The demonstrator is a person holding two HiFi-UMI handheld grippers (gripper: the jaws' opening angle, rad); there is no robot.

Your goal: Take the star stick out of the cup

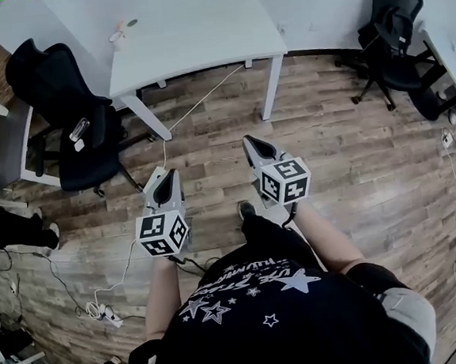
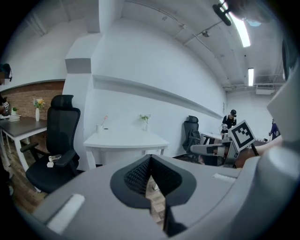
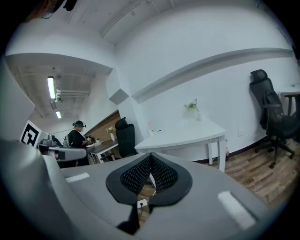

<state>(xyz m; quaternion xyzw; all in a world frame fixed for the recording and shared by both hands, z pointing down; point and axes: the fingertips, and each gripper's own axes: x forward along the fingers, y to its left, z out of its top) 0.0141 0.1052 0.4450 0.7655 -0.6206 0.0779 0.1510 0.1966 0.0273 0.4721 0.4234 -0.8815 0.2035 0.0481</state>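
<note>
A small white cup (image 1: 118, 39) with the pink star stick (image 1: 125, 25) standing in it sits at the left end of the white table (image 1: 199, 29), far ahead of both grippers. The left gripper view shows the cup (image 2: 99, 127) and stick (image 2: 104, 121) small in the distance; the right gripper view shows the cup (image 3: 150, 131) too. My left gripper (image 1: 165, 189) and right gripper (image 1: 255, 147) hang side by side over the wooden floor, well short of the table. Both are shut and hold nothing, left gripper (image 2: 150, 161), right gripper (image 3: 151, 168).
A black office chair (image 1: 71, 112) stands left of the table, another chair (image 1: 394, 36) at the far right. A small vase with a plant (image 2: 145, 123) is on the table. Cables and a power strip (image 1: 105, 313) lie on the floor to my left. Another person (image 3: 77, 138) stands by a dark desk.
</note>
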